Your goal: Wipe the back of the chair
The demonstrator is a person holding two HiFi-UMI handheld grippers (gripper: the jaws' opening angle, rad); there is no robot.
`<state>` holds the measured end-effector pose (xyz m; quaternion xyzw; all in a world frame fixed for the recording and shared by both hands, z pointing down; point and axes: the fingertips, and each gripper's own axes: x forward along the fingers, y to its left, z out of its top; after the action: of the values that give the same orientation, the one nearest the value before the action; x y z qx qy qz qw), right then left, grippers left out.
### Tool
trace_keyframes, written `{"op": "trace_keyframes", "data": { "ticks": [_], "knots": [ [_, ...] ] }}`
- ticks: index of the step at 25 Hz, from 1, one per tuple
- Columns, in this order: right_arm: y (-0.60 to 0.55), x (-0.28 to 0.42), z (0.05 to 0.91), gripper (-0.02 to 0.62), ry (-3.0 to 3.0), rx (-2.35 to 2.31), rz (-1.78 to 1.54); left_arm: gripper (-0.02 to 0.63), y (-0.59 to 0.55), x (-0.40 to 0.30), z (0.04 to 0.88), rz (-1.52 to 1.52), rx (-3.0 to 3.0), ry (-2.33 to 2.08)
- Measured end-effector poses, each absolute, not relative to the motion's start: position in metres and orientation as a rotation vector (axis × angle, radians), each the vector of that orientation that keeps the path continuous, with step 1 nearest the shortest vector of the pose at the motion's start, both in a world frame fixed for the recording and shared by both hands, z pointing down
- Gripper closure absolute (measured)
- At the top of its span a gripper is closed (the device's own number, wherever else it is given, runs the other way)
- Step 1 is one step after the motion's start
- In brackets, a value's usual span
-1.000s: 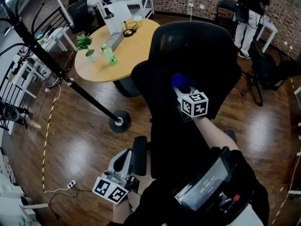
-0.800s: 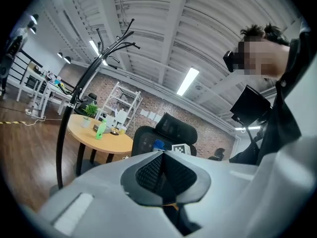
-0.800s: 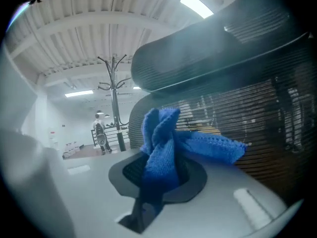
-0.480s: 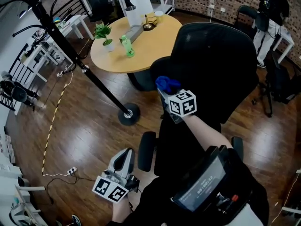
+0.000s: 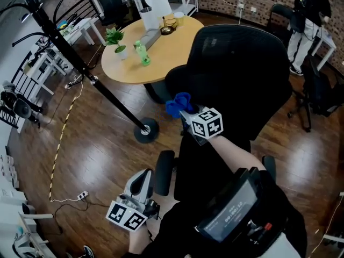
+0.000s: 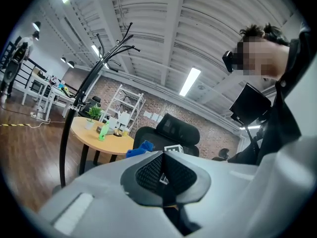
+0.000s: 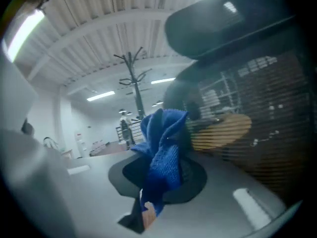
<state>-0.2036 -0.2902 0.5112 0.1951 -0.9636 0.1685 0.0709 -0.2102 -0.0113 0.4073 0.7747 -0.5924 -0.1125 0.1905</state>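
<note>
Head view: cloth [image 5: 177, 104] at chair back [image 5: 242, 69] edge

Fuzzy matt blue knit for the cloth [image 7: 163, 152], black see-through mesh on the chair back [image 5: 242, 74], glossy dark wood-plank floor [image 5: 91, 149], pale matt wood table [image 5: 166, 52], left gripper [image 6: 163, 157] smooth grey plastic with textured black pads [image 6: 149, 172].

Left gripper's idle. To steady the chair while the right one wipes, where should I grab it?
Probably the near armrest: a narrow padded bar lying closest to the left gripper, whose fingers are shut and empty. Open them and come from above, closing across its width. The broad backrest offers no handier edge, and the right gripper holds the blue cloth at its side.
</note>
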Motion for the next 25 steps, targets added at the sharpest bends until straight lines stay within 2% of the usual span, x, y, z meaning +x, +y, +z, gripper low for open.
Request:
{"op": "trace_keyframes", "data": {
  "ticks": [3,25],
  "knots": [
    [-0.330,-0.150,0.531,0.541,-2.819,0.845,0.632,0.601,-0.019,-0.199,0.409,-0.298,2.197,-1.627],
    [-0.365,0.140,0.548,0.541,-2.601,1.576,0.719,0.601,-0.069,-0.090,0.411,-0.199,2.403,-1.252]
  ]
}}
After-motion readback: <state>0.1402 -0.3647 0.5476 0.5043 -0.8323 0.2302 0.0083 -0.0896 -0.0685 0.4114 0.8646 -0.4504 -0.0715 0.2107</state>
